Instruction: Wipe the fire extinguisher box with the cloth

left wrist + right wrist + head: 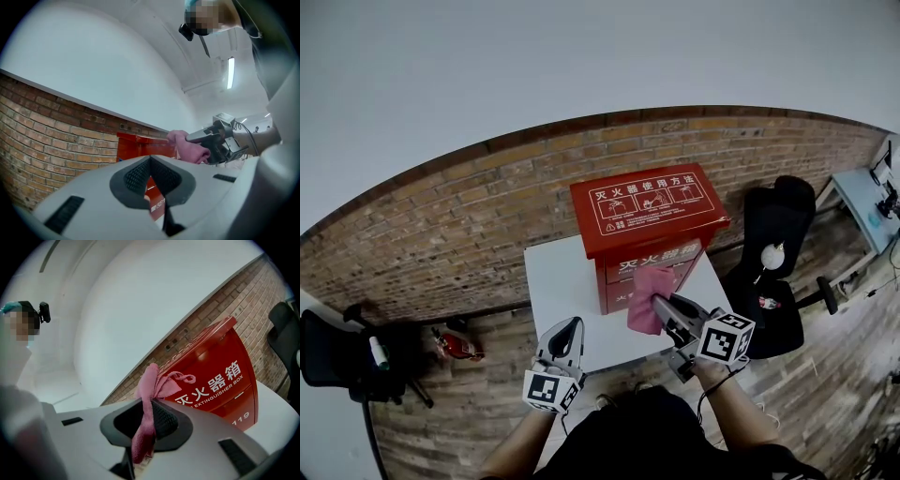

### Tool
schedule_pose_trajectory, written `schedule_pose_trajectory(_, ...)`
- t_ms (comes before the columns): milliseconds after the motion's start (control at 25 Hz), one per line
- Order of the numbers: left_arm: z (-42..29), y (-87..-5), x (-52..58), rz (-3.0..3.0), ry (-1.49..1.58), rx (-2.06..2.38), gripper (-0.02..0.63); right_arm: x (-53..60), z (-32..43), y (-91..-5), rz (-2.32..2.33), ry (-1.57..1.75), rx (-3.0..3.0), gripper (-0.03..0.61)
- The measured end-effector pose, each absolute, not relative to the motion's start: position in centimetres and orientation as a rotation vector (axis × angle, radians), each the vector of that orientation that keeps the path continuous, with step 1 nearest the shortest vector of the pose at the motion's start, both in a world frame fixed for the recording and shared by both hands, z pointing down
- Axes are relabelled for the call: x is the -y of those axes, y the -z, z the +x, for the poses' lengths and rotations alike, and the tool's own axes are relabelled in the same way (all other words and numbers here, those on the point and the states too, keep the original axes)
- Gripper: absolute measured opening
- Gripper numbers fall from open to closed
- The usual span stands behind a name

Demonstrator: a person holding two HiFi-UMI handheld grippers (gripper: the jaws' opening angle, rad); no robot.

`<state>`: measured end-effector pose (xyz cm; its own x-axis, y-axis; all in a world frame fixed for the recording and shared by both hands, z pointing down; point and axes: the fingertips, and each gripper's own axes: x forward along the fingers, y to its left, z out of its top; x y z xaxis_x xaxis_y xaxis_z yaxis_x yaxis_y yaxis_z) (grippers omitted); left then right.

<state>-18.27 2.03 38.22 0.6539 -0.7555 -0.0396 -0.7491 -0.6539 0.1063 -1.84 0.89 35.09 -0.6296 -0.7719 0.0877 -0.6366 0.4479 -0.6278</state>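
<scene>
Right gripper [662, 304] fingers were clamped on pink cloth [647, 292], just before red fire extinguisher box [649, 208]. Left gripper [571, 325] fingers were closed, empty.

Pink cloth [647, 302] in the right tongs [660, 307] at the red fire extinguisher box [649, 211], left tongs [570, 326] over the white table [555, 281].

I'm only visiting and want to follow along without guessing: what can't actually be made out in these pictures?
- Whether the cloth touches the box: in the head view, the cloth itself and the right gripper cover that spot.
- The small print on top of the box: too small to read in the head view.
- Most of the box in the left gripper view: hidden behind the left gripper.
</scene>
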Motion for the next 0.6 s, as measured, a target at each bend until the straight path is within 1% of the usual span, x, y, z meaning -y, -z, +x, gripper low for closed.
schedule_pose_trajectory(280,-18.8,-37.9,-2.8,2.819,0.13,1.251,0.028,-2.0,-0.8,-33.0,-1.261,0.875,-2.461,0.064)
schedule_pose_trajectory(600,-18.4,-37.8,-0.6,2.811,0.098,1.311,0.028,-0.9,3.5,-30.7,-1.294,0.859,-2.444,0.064)
